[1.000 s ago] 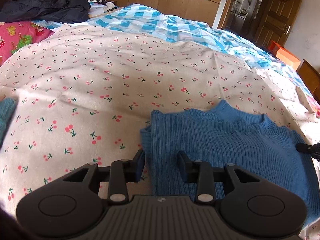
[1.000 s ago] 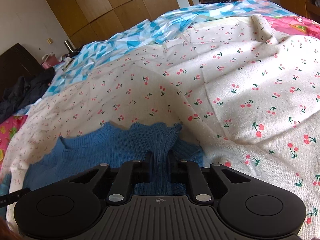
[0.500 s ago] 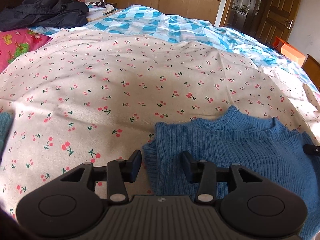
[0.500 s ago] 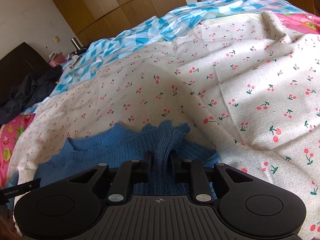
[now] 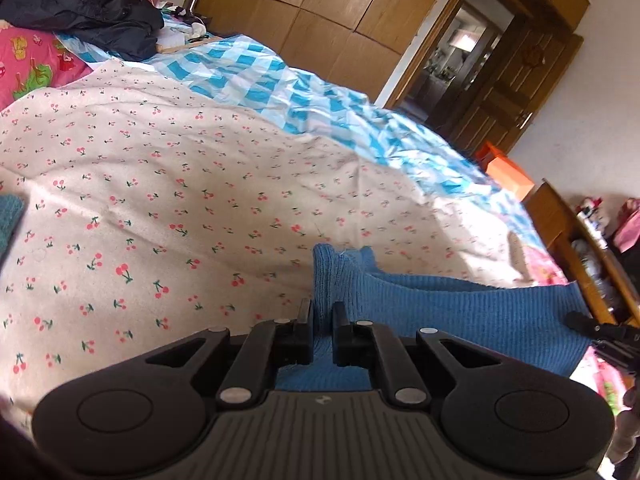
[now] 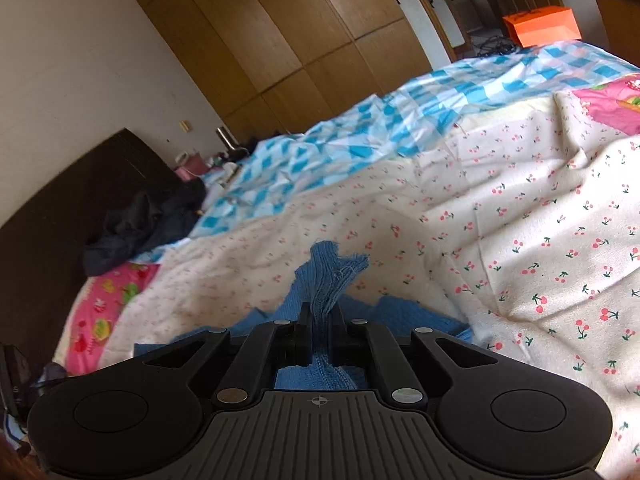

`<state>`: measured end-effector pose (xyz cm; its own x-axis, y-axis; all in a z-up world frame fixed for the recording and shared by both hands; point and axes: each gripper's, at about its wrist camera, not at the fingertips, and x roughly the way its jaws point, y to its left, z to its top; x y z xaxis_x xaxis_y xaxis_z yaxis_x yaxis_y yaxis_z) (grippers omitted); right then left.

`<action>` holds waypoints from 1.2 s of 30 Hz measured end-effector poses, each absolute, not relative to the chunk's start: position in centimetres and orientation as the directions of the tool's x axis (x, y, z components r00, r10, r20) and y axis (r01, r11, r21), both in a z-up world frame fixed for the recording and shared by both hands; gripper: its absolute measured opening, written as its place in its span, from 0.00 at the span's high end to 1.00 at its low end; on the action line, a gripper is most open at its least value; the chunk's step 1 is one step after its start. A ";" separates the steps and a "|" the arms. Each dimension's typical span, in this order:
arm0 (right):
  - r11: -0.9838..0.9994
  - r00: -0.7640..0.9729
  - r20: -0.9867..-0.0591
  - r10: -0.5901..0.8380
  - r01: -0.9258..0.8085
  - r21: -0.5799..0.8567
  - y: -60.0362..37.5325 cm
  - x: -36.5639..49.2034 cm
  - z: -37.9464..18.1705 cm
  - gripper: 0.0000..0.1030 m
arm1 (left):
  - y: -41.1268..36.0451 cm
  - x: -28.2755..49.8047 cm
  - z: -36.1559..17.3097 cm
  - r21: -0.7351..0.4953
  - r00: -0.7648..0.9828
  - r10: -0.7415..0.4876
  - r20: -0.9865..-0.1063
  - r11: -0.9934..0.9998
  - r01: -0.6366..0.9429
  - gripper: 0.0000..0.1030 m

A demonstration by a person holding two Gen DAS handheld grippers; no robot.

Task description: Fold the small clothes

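A small blue ribbed sweater point(image 5: 460, 312) hangs above a bed covered by a cream sheet with a cherry print point(image 5: 180, 208). It is stretched between two hand-held grippers. The left gripper point(image 5: 322, 320) has its fingers closed on one bunched corner of the knit, which pokes up past the fingertips. The right gripper point(image 6: 320, 320) likewise has its fingers clamped on another gathered corner, frayed threads showing at the top. The sweater looks light, soft and stretchy, so it likely sags in the middle and gives under any pull. The ribbed edges and corners seem the best places to hold, since bunched knit resists slipping. A dark jacket point(image 5: 88, 12) lies near the headboard, well away.
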<state>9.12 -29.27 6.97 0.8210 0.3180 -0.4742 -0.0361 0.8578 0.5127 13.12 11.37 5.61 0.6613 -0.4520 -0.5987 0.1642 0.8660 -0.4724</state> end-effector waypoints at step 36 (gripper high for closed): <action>0.944 0.821 -0.566 -0.070 0.237 0.227 -28.8 10.2 2.1 0.73 | 10.4 14.4 0.9 -0.172 0.769 -0.105 -0.630 0.985 -0.007 0.65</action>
